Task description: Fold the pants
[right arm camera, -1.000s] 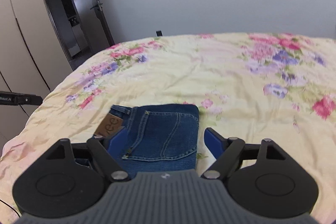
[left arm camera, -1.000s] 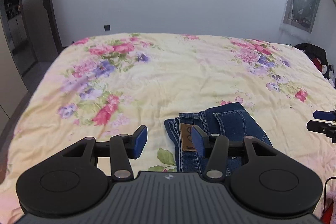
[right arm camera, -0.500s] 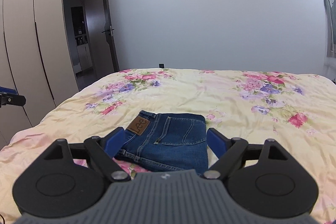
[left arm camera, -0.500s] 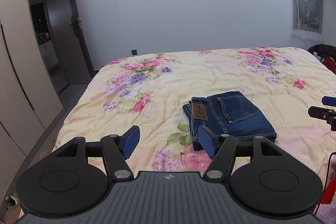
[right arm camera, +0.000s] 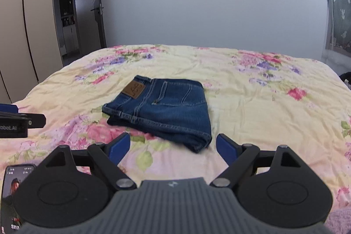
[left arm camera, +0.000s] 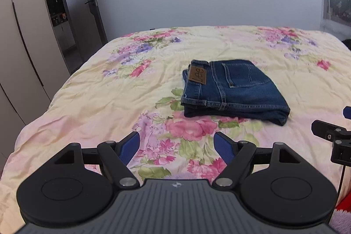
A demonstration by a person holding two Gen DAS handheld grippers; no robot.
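Just short of the folded jeans point(left arm camera: 232, 89), your left gripper point(left arm camera: 177, 147) hovers level, fingers spread and empty. Your right gripper point(right arm camera: 173, 149) does likewise beside it.

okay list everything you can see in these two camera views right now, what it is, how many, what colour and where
jeans: one pair, dark blue, folded into a compact stack mid-bed, brown patch on top
bedspread: one, pale yellow with pink and purple flowers, covering the bed
wardrobe: one, beige, far left
door: one, dark, open, beside the wardrobe
wall hanging: one, grey-green, right wall
phone: one, screen lit, lower left of the right wrist view
left gripper: black, blue pads, open, short of the jeans
right gripper: same, open, empty
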